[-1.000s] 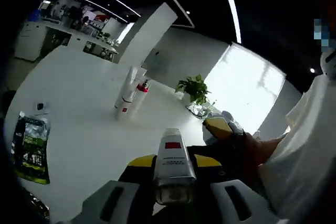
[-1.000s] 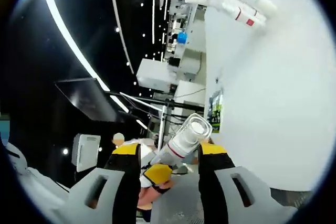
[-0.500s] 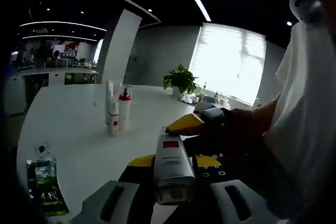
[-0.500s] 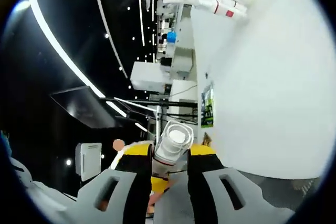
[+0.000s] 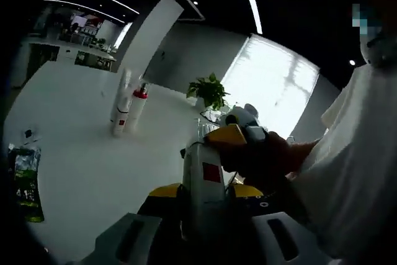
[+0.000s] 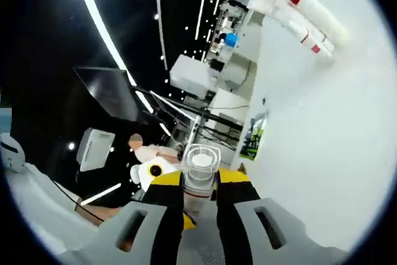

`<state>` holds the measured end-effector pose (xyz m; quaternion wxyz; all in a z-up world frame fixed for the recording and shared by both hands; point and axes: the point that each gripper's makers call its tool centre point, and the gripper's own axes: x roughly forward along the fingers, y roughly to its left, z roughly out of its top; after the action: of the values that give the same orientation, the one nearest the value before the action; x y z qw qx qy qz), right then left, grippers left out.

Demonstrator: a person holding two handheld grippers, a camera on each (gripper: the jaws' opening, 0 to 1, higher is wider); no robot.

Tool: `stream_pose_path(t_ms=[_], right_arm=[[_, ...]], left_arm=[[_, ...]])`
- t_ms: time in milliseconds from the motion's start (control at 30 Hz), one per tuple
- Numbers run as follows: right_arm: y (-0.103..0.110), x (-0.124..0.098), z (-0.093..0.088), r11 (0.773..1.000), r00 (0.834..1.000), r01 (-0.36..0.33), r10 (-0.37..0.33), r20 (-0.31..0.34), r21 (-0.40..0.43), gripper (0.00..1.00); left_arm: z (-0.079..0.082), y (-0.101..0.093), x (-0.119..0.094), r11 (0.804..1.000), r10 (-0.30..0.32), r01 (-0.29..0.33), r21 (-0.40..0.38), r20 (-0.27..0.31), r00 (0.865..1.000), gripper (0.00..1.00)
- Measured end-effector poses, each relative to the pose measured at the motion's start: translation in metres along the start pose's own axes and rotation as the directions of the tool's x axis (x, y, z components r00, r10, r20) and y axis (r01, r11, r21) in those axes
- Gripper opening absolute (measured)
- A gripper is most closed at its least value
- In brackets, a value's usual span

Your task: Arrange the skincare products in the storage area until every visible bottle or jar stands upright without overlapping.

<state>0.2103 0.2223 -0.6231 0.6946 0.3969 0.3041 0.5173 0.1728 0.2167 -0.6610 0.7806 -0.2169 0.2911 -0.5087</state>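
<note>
My left hand-held gripper point(image 5: 200, 215) and right hand-held gripper point(image 6: 198, 206) were each clamped on a bottle point(image 5: 203, 181) in mid-air, so next I judged to stand them on the counter point(image 5: 93, 159) beside the upright bottles point(image 5: 127, 107).

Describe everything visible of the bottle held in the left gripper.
The white bottle looks like smooth plastic, squarish and flat-sided, with a small red label on its facing side. It stands up from between the left gripper's yellow-tipped jaws, which close on its lower part. The right gripper, with its yellow tip, meets the bottle's top; the top end itself is hidden there.
</note>
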Motion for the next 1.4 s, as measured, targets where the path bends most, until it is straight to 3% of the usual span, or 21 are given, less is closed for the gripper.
stream_pose_path(t_ms=[100, 233, 367, 433, 467, 533, 600, 700, 767, 800, 933, 1000, 1100, 1233, 1400], right_arm=[[0.012, 0.000, -0.002, 0.994, 0.998, -0.044, 0.040, -0.046, -0.095, 0.16], [0.029, -0.002, -0.008, 0.968, 0.985, -0.127, 0.098, -0.140, -0.218, 0.16], [0.042, -0.006, -0.018, 0.934, 0.956, -0.230, 0.164, -0.244, -0.272, 0.16], [0.052, -0.007, -0.022, 0.928, 0.936, -0.282, 0.210, -0.283, -0.244, 0.17], [0.052, -0.007, -0.022, 0.929, 0.933, -0.282, 0.207, -0.293, -0.241, 0.17], [0.047, -0.003, -0.020, 0.934, 0.940, -0.250, 0.173, -0.293, -0.254, 0.17], [0.036, 0.001, -0.011, 0.940, 0.963, -0.186, 0.117, -0.242, -0.285, 0.18], [0.023, 0.009, -0.002, 0.957, 0.983, -0.091, 0.043, -0.179, -0.275, 0.19], [0.019, 0.016, -0.001, 0.950, 0.987, -0.062, 0.012, -0.162, -0.306, 0.20], [0.012, 0.020, 0.000, 0.960, 0.988, -0.003, -0.041, -0.150, -0.281, 0.20], [-0.004, 0.030, 0.004, 0.980, 0.989, 0.099, -0.116, -0.094, -0.175, 0.22], [-0.017, 0.030, 0.000, 0.978, 0.977, 0.180, -0.191, -0.098, -0.105, 0.23], [-0.021, 0.029, -0.004, 0.978, 0.976, 0.185, -0.195, -0.101, -0.099, 0.25], [-0.024, 0.026, -0.009, 0.981, 0.978, 0.191, -0.191, -0.086, -0.009, 0.29], [-0.020, 0.027, -0.012, 0.985, 0.982, 0.171, -0.169, -0.089, 0.007, 0.21]], left_arm=[[0.000, -0.006, -0.001, 0.998, -0.055, 0.055, -0.037, 0.004, 0.998, 0.28], [-0.005, -0.018, 0.001, 0.986, -0.130, 0.128, -0.105, -0.010, 0.991, 0.28], [-0.016, -0.039, 0.003, 0.957, -0.257, 0.245, -0.154, -0.057, 0.965, 0.26], [-0.018, -0.054, 0.002, 0.931, -0.332, 0.316, -0.182, -0.063, 0.941, 0.25], [-0.019, -0.055, 0.002, 0.929, -0.337, 0.319, -0.188, -0.073, 0.939, 0.24], [-0.018, -0.045, 0.003, 0.947, -0.293, 0.279, -0.160, -0.067, 0.954, 0.24], [-0.009, -0.032, 0.001, 0.961, -0.233, 0.227, -0.157, -0.022, 0.972, 0.24], [0.000, -0.017, -0.001, 0.972, -0.160, 0.161, -0.170, 0.019, 0.987, 0.23], [-0.003, -0.011, -0.001, 0.980, -0.128, 0.127, -0.150, 0.003, 0.992, 0.23], [-0.004, -0.006, 0.000, 0.984, -0.098, 0.096, -0.153, -0.004, 0.995, 0.23], [-0.004, 0.012, -0.002, 0.992, 0.001, -0.002, -0.128, -0.006, 1.000, 0.23], [-0.008, 0.022, -0.004, 0.993, 0.068, -0.071, -0.099, -0.033, 0.997, 0.23], [-0.006, 0.025, -0.004, 0.991, 0.097, -0.099, -0.093, -0.027, 0.995, 0.23], [-0.005, 0.030, -0.006, 0.988, 0.119, -0.120, -0.097, -0.022, 0.993, 0.23], [-0.008, 0.027, -0.003, 0.991, 0.112, -0.115, -0.068, -0.041, 0.993, 0.23]])
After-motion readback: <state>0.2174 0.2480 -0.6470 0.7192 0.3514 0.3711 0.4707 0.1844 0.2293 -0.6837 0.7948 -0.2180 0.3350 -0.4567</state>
